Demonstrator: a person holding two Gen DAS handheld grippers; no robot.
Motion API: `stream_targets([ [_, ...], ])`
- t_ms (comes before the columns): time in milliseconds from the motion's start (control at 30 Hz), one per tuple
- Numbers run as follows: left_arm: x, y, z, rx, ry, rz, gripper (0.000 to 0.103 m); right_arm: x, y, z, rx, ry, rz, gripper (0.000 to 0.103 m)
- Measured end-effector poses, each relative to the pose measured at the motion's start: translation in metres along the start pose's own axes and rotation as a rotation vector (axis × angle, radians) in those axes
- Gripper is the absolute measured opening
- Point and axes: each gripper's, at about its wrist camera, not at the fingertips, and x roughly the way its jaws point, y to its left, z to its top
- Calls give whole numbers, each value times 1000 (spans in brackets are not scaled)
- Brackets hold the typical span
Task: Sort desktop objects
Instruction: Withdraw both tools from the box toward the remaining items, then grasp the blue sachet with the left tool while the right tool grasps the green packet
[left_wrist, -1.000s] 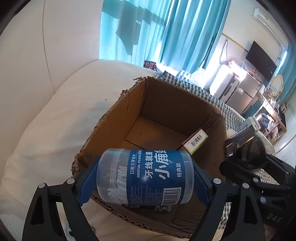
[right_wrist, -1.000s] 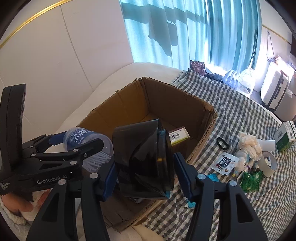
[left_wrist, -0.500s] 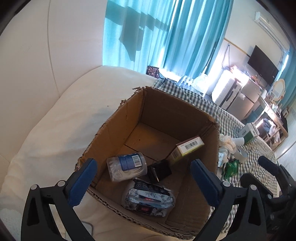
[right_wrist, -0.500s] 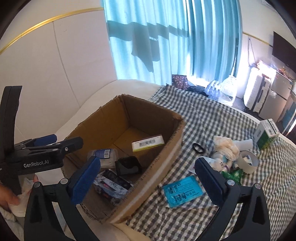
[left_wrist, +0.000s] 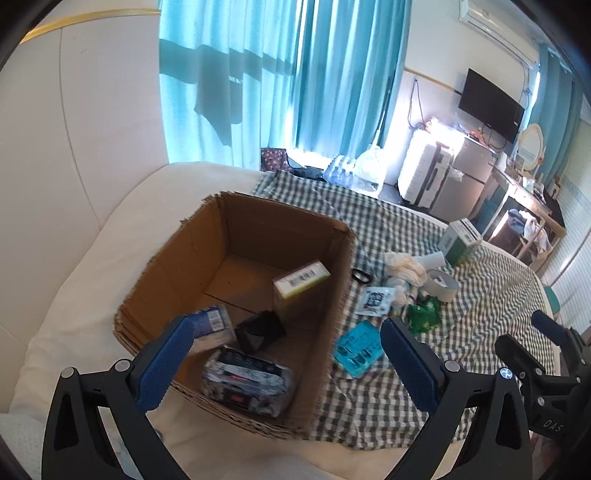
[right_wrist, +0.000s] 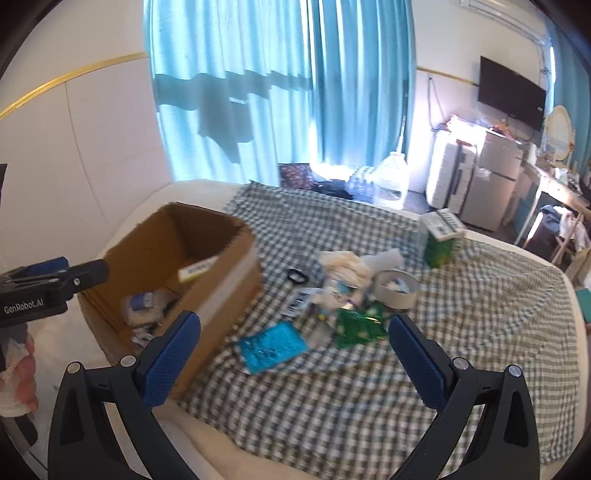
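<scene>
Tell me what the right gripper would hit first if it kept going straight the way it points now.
Probably the blue packet on the checked cloth. The open right gripper points down at it, with the green wrapper just beyond. Depth is hard to judge here.

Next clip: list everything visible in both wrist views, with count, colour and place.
box: 1, brown cardboard, open, on the bed's left
floss jar: 1, clear with blue label, on its side in the box
black object: 1, in the box
carton: 1, barcode up, tilted in the box
printed pack: 1, dark, near corner of the box
cloth: 1, green-white check, over the bed
blue pouch: 1, on the cloth beside the box
green wrapper: 1, on the cloth
tape roll: 1, pale, on the cloth
green carton: 1, far on the cloth
black ring: 1, on the cloth
left gripper: jaws open, empty
right gripper: jaws open, empty
</scene>
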Motion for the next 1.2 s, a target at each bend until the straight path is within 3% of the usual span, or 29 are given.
stream_targets([
  [233,6,-61,-19,104,45,-48,103,-29,-54,-20,64,-13,-49,102],
  [567,32,-130,-58,201,104,-80,103,-30,-108,-54,171,18,-74,102],
  [667,49,-142,-70,211,125,-66,103,-22,-115,-60,184,31,-67,102],
  [933,108,-157,-88,231,223,-130,103,17,-131,-82,251,100,-11,102],
  [1200,173,-173,-93,355,225,-94,103,71,-145,-96,290,193,42,102],
])
